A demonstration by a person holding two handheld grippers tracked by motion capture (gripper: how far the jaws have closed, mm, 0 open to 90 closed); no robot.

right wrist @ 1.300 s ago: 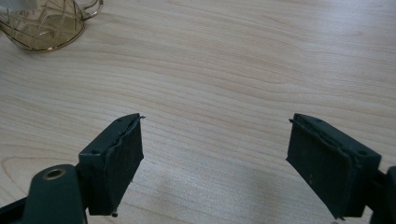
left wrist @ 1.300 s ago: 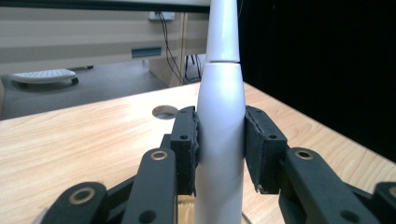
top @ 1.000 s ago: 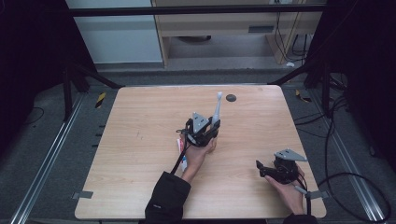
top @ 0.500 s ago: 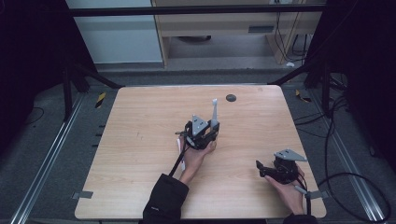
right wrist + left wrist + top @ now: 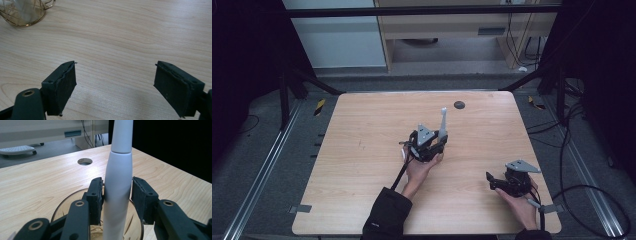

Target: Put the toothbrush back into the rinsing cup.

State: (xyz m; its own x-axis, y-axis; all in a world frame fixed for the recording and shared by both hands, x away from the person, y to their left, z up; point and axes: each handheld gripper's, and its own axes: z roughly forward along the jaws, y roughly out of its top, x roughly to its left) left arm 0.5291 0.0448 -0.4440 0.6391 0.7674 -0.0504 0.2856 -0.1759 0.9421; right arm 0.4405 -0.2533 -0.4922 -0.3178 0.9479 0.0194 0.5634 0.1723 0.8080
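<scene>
Two pads of my left gripper (image 5: 117, 195) just eased apart off the white toothbrush (image 5: 117, 182), upright in amber glass cup (image 5: 62, 207) mid-table. Back straight out, w/o tipping it. Right gripper (image 5: 115, 85) wide, empty, near-right.

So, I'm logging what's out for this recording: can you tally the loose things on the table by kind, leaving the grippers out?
White electric toothbrush: 1, standing in the cup
Amber glass cup: 1
Total: 2
</scene>
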